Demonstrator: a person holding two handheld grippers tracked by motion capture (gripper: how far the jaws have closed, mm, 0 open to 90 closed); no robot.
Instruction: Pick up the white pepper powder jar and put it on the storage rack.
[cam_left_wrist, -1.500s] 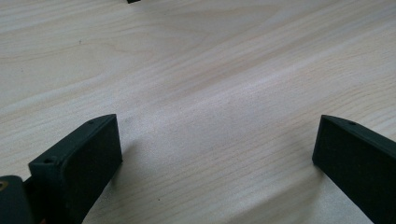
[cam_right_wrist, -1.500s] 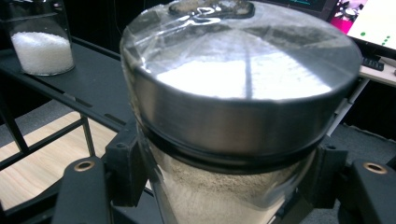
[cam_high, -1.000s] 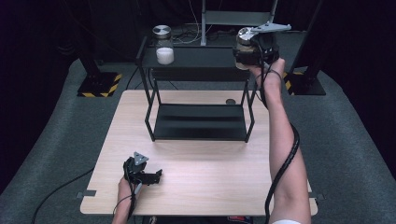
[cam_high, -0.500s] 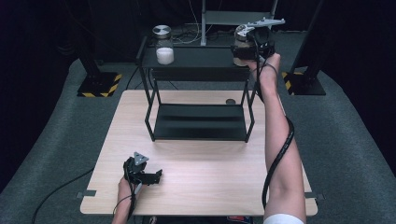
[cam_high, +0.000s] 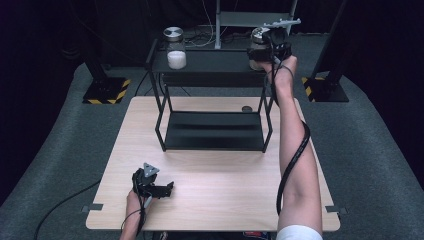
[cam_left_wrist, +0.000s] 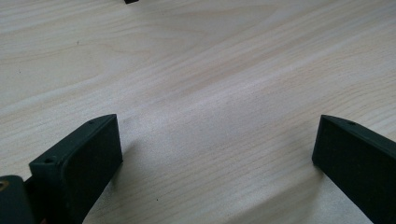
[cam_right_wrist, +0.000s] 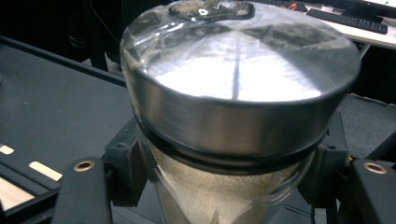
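The right gripper (cam_high: 267, 47) is clenched on a glass jar (cam_right_wrist: 233, 116) with a brushed metal lid (cam_right_wrist: 243, 70), and it holds the jar at the far right end of the top shelf (cam_high: 210, 62) of a black rack (cam_high: 212, 130). The right gripper view shows why the grip looks sound: the two jaws press on the glass just beneath the lid's rim, one on each side, so the lid acts as a stop should the jar slip down. The jar carries a pale brown, sandy filling and stays upright, which keeps that load from shifting. Whether its base already rests on the shelf or hangs just above it cannot be told, since the hand covers the bottom.

A second jar (cam_high: 175, 47), with white contents and the same kind of lid, stands at the far left end of that shelf, well apart, so the right end looks like the matching spot for this one.

The left gripper (cam_high: 150, 182) rests on the worktop (cam_high: 225, 190) at the near left, its jaws spread wide with only bare wood between them; it seems parked out of the way. A small dark disc (cam_high: 246, 108) lies on the worktop by the rack's far right leg.
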